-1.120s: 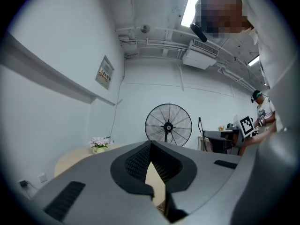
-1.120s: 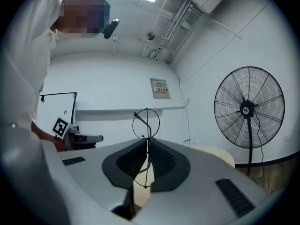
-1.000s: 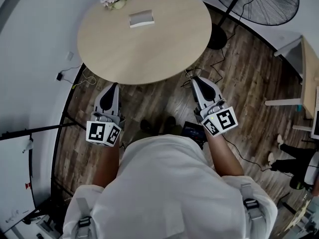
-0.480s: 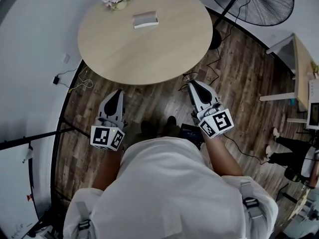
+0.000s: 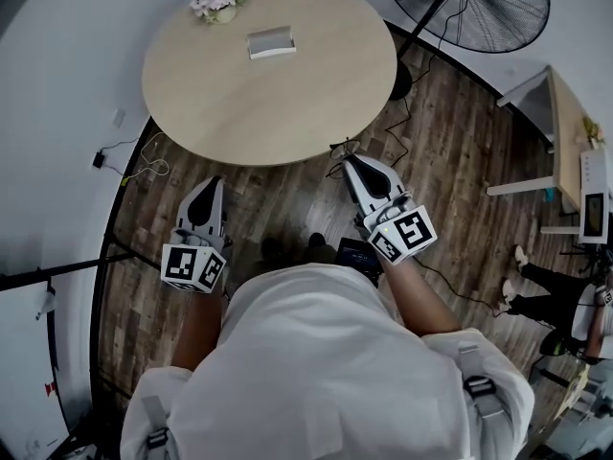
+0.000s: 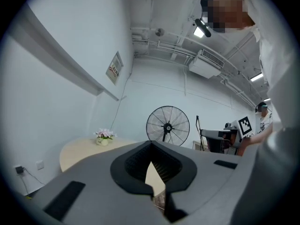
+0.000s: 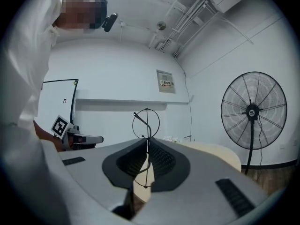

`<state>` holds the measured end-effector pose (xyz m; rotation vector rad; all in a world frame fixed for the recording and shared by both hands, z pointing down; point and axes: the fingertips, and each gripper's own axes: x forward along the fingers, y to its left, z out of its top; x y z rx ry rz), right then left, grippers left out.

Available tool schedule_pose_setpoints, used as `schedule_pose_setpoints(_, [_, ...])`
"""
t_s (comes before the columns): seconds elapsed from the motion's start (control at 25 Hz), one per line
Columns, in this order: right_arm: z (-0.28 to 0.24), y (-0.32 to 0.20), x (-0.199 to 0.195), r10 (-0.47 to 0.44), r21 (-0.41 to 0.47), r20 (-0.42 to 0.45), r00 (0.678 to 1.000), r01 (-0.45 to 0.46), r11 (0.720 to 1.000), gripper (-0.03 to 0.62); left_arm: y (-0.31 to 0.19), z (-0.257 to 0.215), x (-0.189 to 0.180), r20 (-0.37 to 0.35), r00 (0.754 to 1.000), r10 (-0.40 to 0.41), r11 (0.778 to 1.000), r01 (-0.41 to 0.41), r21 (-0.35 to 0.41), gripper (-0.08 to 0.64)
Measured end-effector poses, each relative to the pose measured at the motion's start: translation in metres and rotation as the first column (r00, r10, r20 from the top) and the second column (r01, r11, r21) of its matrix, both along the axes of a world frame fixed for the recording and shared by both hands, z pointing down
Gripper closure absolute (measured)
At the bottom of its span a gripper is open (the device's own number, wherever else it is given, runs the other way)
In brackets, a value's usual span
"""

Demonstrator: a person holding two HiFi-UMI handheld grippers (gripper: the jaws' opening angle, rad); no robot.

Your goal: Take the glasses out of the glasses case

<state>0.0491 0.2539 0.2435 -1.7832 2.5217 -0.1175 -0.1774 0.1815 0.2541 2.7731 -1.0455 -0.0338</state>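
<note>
While right gripper [image 5: 351, 162] pinches thin round wire-rimmed glasses [image 7: 146, 123], left gripper [image 5: 212, 185] closed, empty

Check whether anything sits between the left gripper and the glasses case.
Nothing visible. Only bare round table lies between the left gripper and the glasses case; the flowers sit beyond it, off to the left. Right gripper holds wire glasses.

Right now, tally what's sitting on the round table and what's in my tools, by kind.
glasses case: 1
pot of flowers: 1
wire-rimmed glasses, pinched in the right tool: 1
Total: 3
</note>
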Motion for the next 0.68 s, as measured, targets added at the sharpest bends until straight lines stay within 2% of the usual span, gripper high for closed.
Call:
schedule_pose_setpoints(0.28, [-0.012,0.008,0.034,0.034,0.033,0.014,0.999,-0.034,0.999,0.561,0.008,-0.019,0.029,-0.006,1.000,0.001,0.999,-0.001,0.032,0.548])
schedule_pose_setpoints(0.44, [-0.010,0.017,0.052,0.050,0.040,0.023,0.998,-0.051,0.998,0.561,0.011,-0.015,0.046,0.001,1.000,-0.002,1.000,0.002,0.012,0.548])
schedule_pose_setpoints(0.68, [0.004,0.033,0.080,0.066,-0.012,0.045,0.997,-0.065,0.998,0.561,0.028,-0.006,0.085,0.008,0.999,0.036,0.999,-0.036,-0.029,0.548])
